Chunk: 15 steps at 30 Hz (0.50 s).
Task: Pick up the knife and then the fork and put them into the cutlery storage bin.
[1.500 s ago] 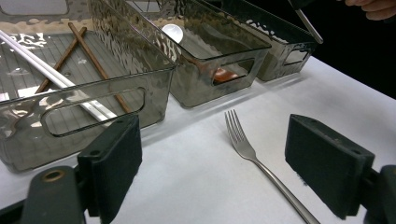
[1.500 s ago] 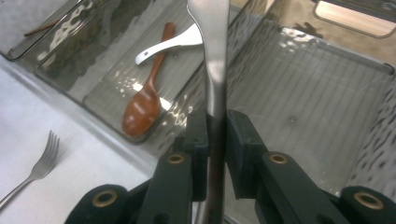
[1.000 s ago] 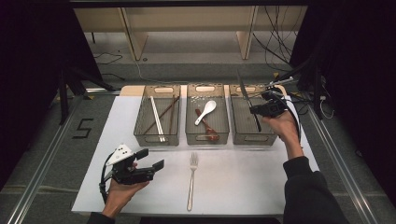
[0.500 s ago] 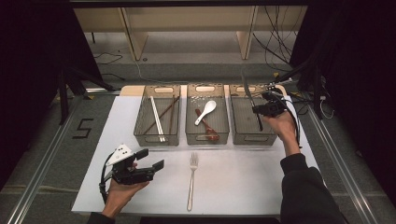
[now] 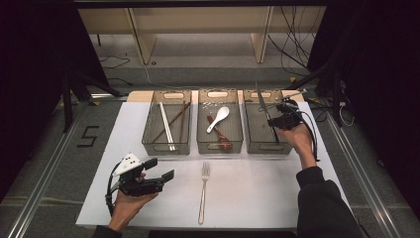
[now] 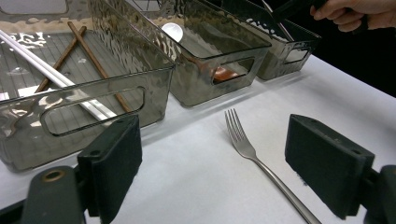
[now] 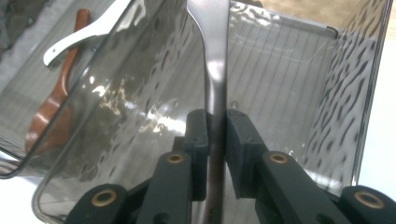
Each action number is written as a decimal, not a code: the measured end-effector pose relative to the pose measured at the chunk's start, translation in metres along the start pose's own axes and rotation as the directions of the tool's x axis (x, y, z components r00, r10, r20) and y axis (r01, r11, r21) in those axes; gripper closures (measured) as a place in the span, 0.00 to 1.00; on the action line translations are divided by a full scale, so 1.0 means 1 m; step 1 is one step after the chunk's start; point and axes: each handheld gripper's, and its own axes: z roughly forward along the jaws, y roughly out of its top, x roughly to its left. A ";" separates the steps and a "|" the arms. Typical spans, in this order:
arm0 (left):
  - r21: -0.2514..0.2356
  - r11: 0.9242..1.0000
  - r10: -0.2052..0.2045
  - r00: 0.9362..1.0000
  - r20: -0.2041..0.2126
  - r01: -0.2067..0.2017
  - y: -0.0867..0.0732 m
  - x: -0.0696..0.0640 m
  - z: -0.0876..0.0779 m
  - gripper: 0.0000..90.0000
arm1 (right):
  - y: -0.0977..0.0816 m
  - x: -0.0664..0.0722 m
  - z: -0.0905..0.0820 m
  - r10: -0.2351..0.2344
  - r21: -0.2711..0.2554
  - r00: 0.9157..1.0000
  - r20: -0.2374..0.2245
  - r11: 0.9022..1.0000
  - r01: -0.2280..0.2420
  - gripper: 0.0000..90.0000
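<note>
Gripping a metal utensil [image 7: 214, 56] by its handle, my right claw [image 7: 214, 128] had its pads pressed on both sides of the thin steel, the piece rising steeply over the right-hand bin [image 5: 255, 141]. From the high view it looked like a knife, though I could not be sure of the blade. That bin seemed otherwise bare, while the middle bin [image 5: 219, 147] held a white spoon [image 5: 219, 118] and a brown one [image 5: 218, 131], and the left bin [image 5: 148, 144] held chopsticks [image 5: 167, 126]. I judged the step in hand to be setting this piece down into its bin. Next I would need to lower it until it lay along the floor, then let the pads part. My left claw [image 6: 215, 163] sat wide open on the table [image 5: 247, 193], gripping nothing, with the fork [image 6: 247, 149] lying just ahead between its jaws, likely the next thing to sort.
</note>
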 end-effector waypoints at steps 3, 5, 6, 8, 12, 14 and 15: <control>0.000 1.000 0.000 1.000 0.000 0.000 0.000 0.000 0.000 0.21 | -0.001 0.000 0.003 -0.002 0.014 1.000 0.002 1.000 0.002 0.89; -0.001 1.000 -0.001 1.000 0.000 0.001 0.000 0.000 0.000 0.21 | -0.002 0.001 0.004 -0.002 0.030 1.000 0.012 1.000 0.001 0.89; -0.001 1.000 0.000 1.000 0.000 0.000 0.000 0.000 0.000 0.21 | -0.002 0.001 0.005 -0.004 0.036 1.000 0.017 0.999 0.003 0.89; 0.001 1.000 0.000 1.000 0.000 0.000 0.000 0.000 0.000 0.21 | -0.002 0.001 0.007 -0.004 0.048 0.999 0.032 0.999 0.003 0.88; 0.000 1.000 -0.002 1.000 0.000 0.002 0.000 0.000 0.000 0.21 | 0.000 0.002 0.002 0.011 0.011 1.000 0.007 1.000 -0.011 0.83; -0.001 1.000 -0.001 1.000 0.000 0.001 0.000 0.000 0.000 0.21 | 0.003 0.005 -0.004 -0.002 -0.005 1.000 -0.002 1.000 0.002 0.79; -0.001 1.000 -0.001 1.000 0.000 0.001 0.000 0.000 0.000 0.21 | 0.004 0.007 -0.006 -0.009 -0.014 1.000 -0.008 1.000 0.008 0.77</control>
